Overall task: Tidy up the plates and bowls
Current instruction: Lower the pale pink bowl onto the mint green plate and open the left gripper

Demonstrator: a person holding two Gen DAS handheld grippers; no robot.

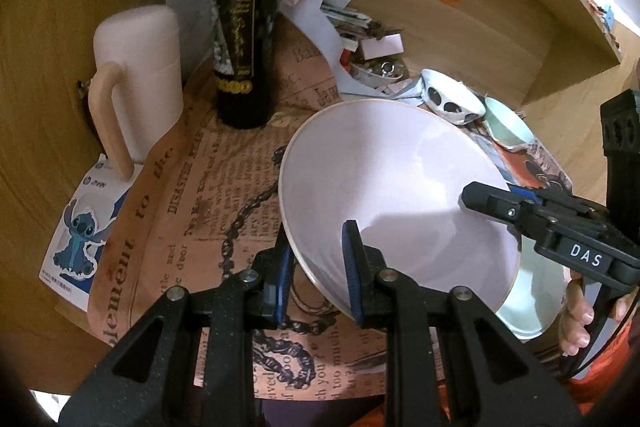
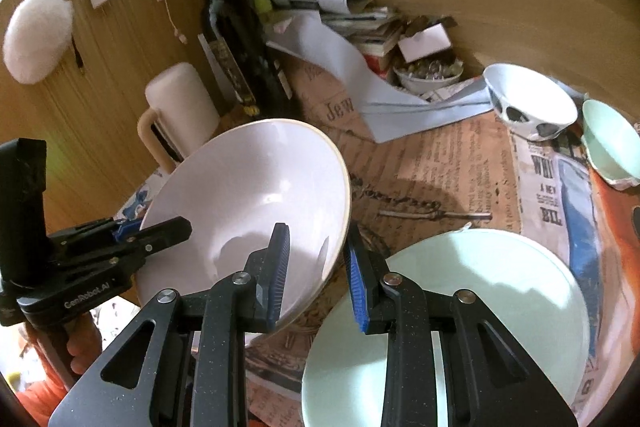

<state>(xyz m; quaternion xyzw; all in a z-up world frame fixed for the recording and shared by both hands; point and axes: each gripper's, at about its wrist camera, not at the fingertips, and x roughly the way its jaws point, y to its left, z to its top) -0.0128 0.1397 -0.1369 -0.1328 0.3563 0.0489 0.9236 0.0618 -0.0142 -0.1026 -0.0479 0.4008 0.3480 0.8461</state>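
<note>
Each camera sat just behind its own fingers, angled down at the counter (image 1: 48, 131) from close range. The left view faced toward the counter's back corner from the left; the right view looked from the right. Both shared the white bowl (image 1: 384, 163), wine bottle (image 1: 244, 27) and the counter's paper-strewn back edge.

Black speckled tongs (image 1: 318, 273) with ribbed blue pads (image 2: 360, 291), silver pivot screws, white "DAS" lettering.
</note>
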